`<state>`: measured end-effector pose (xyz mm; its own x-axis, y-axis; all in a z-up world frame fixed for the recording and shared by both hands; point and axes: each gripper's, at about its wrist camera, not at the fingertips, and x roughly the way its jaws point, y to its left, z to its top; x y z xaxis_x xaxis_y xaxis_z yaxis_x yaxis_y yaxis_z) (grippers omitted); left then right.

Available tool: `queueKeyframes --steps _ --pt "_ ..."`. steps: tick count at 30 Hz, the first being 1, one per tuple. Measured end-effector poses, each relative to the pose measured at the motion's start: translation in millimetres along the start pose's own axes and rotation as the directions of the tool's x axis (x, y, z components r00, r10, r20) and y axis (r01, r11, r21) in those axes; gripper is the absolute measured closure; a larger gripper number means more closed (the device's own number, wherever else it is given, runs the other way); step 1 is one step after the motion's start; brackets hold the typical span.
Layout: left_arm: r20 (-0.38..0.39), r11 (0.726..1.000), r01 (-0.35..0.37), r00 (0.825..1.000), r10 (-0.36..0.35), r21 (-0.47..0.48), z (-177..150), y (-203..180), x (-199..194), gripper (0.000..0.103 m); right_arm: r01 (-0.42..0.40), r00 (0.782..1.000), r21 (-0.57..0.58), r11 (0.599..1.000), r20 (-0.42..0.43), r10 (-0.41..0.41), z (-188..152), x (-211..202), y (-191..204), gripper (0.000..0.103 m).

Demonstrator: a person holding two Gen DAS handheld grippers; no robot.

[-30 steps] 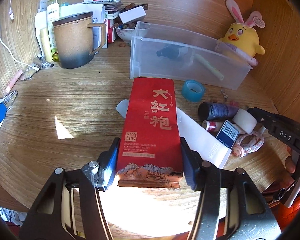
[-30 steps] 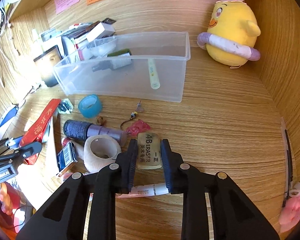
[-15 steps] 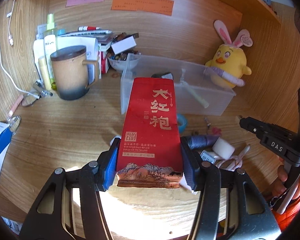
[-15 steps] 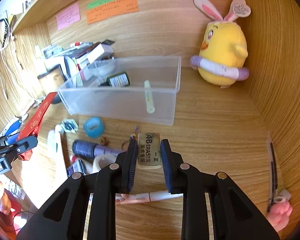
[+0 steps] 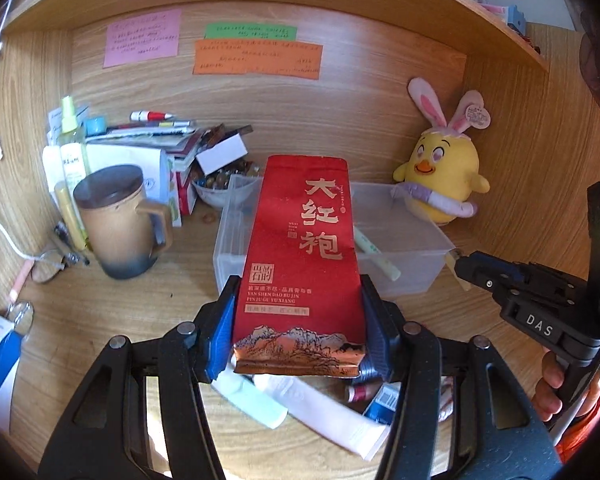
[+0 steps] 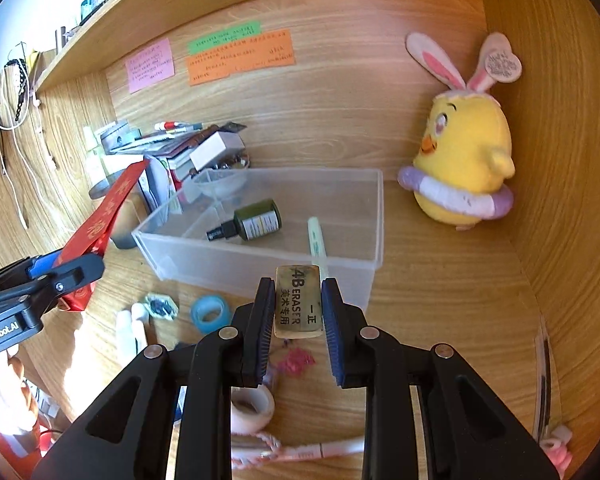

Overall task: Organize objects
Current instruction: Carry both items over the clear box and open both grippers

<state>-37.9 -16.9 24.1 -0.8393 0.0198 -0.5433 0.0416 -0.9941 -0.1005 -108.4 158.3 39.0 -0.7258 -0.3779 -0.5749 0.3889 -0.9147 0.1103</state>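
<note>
My left gripper [image 5: 296,328] is shut on a red tea packet [image 5: 302,256] with gold characters and holds it in the air in front of the clear plastic bin [image 5: 416,276]. The packet also shows edge-on in the right wrist view [image 6: 104,216]. My right gripper [image 6: 298,312] is shut on a beige 4B eraser [image 6: 298,306], held above the desk just before the bin's near wall [image 6: 236,268]. The bin holds a dark green dropper bottle [image 6: 256,222] and a pale green pen [image 6: 318,244].
A yellow bunny-eared plush [image 6: 464,168] sits right of the bin. A lidded brown mug [image 5: 118,224], bottles and stacked books stand at the left. Blue tape [image 6: 210,312], white tape [image 6: 252,408], tubes [image 5: 320,412] and small clutter lie on the desk below the grippers.
Both grippers have risen off the desk with their objects and moved toward the bin. The tea packet and the eraser are now in the air.
</note>
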Motion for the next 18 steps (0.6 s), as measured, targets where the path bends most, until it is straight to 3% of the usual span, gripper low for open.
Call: queueKeyframes --steps 18 --pt "0.011 0.998 0.036 0.999 -0.037 0.055 52.2 -19.1 44.2 0.048 0.001 0.998 -0.022 1.000 0.063 0.000 62.3 20.9 -5.0 0.081"
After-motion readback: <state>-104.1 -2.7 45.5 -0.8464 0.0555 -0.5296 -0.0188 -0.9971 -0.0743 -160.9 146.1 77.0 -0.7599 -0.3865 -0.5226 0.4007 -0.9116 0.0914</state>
